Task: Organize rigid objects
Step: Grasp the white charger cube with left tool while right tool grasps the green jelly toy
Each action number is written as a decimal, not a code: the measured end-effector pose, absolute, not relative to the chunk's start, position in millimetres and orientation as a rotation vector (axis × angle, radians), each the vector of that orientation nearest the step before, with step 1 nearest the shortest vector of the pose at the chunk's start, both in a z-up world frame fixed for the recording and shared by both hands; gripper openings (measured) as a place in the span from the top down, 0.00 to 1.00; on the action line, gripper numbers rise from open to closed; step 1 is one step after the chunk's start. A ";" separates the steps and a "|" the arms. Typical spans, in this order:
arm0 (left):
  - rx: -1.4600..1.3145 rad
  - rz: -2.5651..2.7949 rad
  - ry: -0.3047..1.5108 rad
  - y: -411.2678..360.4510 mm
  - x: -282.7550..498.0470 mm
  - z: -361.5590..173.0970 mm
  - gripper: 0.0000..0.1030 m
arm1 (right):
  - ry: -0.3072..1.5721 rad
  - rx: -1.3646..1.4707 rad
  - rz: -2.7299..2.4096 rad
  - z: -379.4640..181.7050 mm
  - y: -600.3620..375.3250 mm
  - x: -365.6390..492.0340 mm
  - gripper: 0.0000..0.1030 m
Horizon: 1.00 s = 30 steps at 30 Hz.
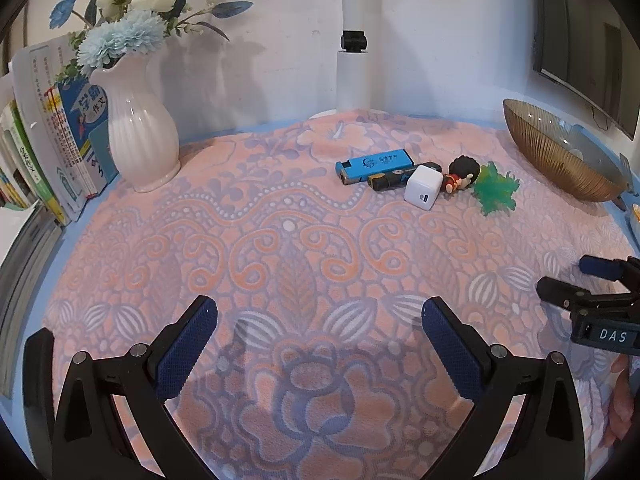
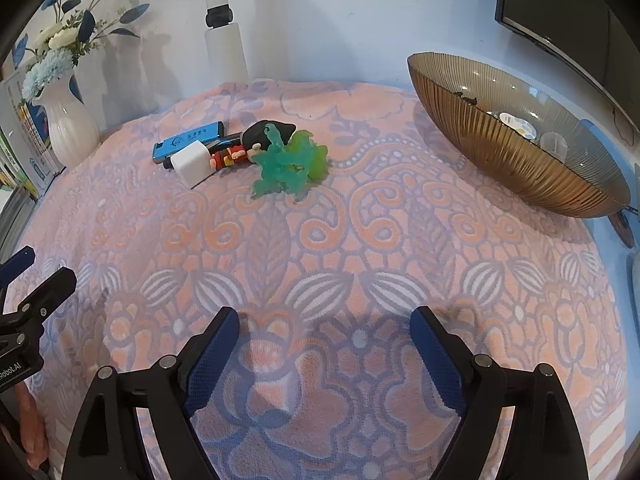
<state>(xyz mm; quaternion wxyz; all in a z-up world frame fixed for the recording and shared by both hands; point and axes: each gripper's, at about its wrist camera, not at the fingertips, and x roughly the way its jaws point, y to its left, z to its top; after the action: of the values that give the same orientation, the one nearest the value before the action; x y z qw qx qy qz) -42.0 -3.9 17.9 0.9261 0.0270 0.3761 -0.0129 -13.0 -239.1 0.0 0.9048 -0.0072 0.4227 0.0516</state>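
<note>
Vase (image 1: 138,128), books (image 1: 48,136) beside clutter

Both views are bright and evenly lit, with soft shadows under each claw on the cloth (image 1: 304,240). Glare glints on the vase (image 1: 140,128) and bowl (image 2: 516,140). Fisheye distortion bends the edges; dark vignetting fills the corners.

Five small things lie in one cluster: one blue lighter (image 1: 374,165), one black lighter (image 1: 384,180), one white charger cube (image 1: 423,193), one doll figure (image 1: 460,175) and one green toy (image 1: 496,192). One bowl (image 1: 560,152), one vase (image 1: 140,128).
</note>
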 end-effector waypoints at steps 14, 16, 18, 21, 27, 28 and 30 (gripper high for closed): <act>0.103 -0.378 0.806 -38.8 16.2 57.5 0.28 | 0.832 -0.004 0.172 61.2 -245.9 31.3 0.38; 0.115 -0.412 0.842 -51.2 39.5 42.5 0.32 | 0.837 0.002 0.206 53.0 -242.3 49.2 0.39; 0.128 -0.415 0.893 -59.8 62.3 24.1 0.37 | 0.861 0.004 0.217 39.3 -239.2 65.3 0.39; 0.123 -0.427 0.922 -64.6 78.6 8.8 0.39 | 0.884 0.033 0.263 24.5 -238.9 78.1 0.39; 0.163 -0.436 0.878 -76.0 87.5 10.2 0.63 | 0.851 0.033 0.285 16.9 -232.6 86.4 0.52; 0.166 -0.445 0.885 -77.7 89.6 8.2 0.73 | 0.847 0.040 0.292 17.1 -231.4 86.5 0.59; 0.182 -0.436 0.883 -80.5 90.2 7.4 0.76 | 0.832 0.031 0.280 17.1 -229.6 84.5 0.60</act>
<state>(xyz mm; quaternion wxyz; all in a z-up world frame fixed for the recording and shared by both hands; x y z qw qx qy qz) 90.2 -80.5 7.4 0.8773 0.0871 0.4233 -0.2089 84.5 -229.6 17.1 0.9050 0.0148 0.4029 0.1355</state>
